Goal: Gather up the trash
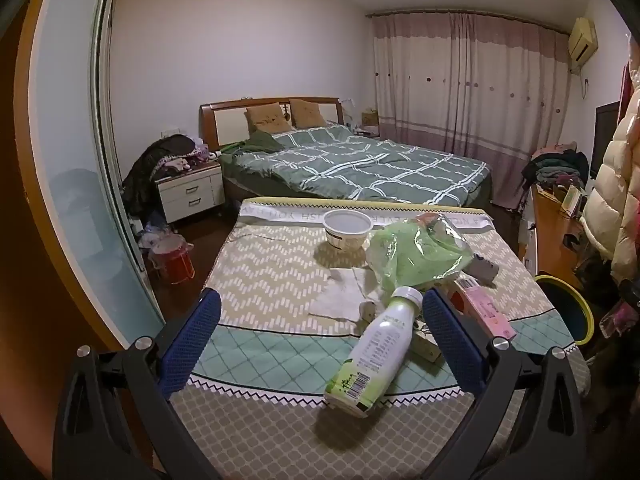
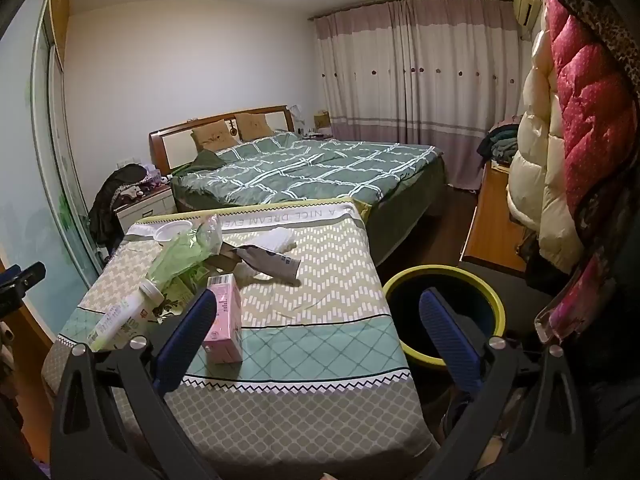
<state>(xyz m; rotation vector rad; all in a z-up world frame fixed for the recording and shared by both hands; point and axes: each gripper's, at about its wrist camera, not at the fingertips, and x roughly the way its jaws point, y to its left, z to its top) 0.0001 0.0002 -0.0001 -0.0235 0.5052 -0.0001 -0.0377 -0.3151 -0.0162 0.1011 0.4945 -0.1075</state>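
Both your tools are released and hold nothing: left tool (image 1: 320, 320) over the tabletop's (image 2: 320, 340) near edge, with the bottle (image 1: 372, 348) lying between its fingers; right tool (image 2: 318, 320) at the right edge. Carton (image 2: 224, 320), bag (image 1: 416, 256), cup (image 1: 347, 230) mid-tabletop. Bin (image 2: 444, 280) off the right edge.

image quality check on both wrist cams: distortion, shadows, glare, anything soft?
Left wrist: heavy fisheye bend, dark corners; white plastic bottle with green label sharp and casts a soft shadow on the patterned tablecloth; no glare. Right wrist: same bend; yellow-rimmed dark trash bin interior lost in shadow; pink carton sharp.
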